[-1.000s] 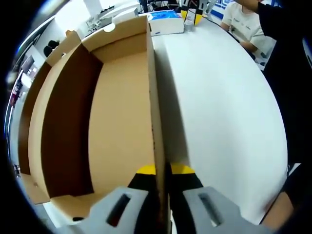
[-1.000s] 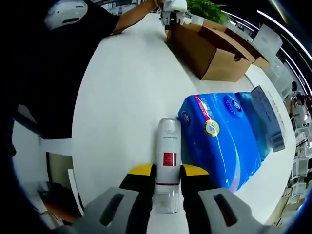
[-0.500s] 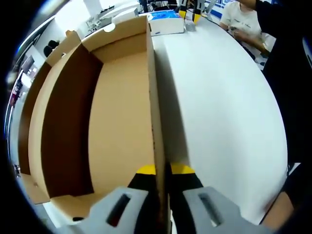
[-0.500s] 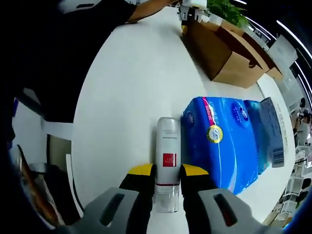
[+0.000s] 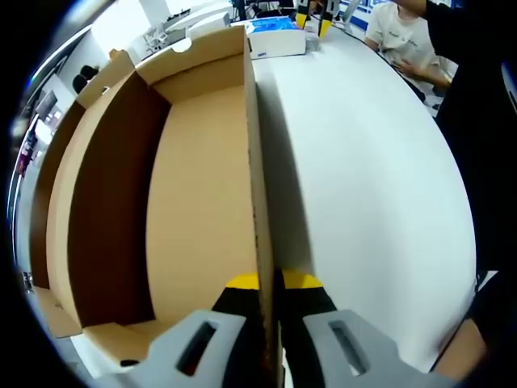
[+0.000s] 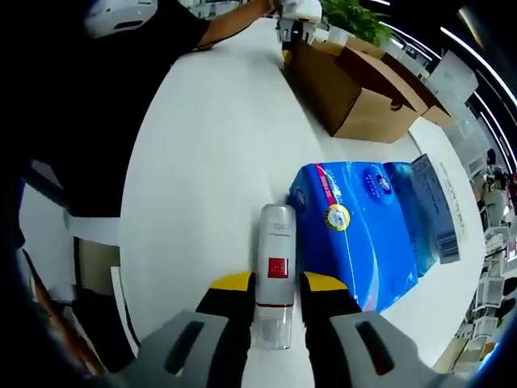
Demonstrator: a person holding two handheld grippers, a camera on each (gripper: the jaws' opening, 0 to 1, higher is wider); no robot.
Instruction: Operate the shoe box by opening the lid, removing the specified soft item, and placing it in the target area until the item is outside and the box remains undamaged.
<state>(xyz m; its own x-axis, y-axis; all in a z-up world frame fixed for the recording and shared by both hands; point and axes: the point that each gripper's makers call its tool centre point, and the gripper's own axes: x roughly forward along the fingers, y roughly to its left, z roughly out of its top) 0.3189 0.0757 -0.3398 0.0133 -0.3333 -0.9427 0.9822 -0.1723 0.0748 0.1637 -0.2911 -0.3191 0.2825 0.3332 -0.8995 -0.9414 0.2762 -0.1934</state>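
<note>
Fingers of the left gripper [image 5: 271, 283] pinched onto the side wall of the shoe box [image 5: 198, 202], one yellow tip inside the wall, one outside. Box is open, cardboard interior bare as far as the left gripper view shows. White counter [image 5: 371, 186] runs alongside the box; the right gripper [image 5: 313, 20] shows small at the far end, by the blue pack.

Fingers of the right gripper [image 6: 279, 283] closed on the clear-capped end of a white tube [image 6: 275, 271] with a red square label. Tube lies along the finger axis on the counter; cannot tell whether it is lifted or resting. Blue soft pack [image 6: 367, 238] sits just beside the tube on its right, touching or nearly so. In the right gripper view the box stands well beyond, the left gripper [image 6: 297, 24] at its far edge, a person's arm behind it.

Judgement: soft item (the blue pack, presumably) is already out of the box, lying on the counter. Step in hand appears to be setting the tube down or moving it in the same area.

For a clean step: keep the tube level, lower until fully supported before spreading the fingers, avoid shoving the pack. Left grip on the wall should stay light, since thin cardboard creases under a hard pinch or a twist.
</note>
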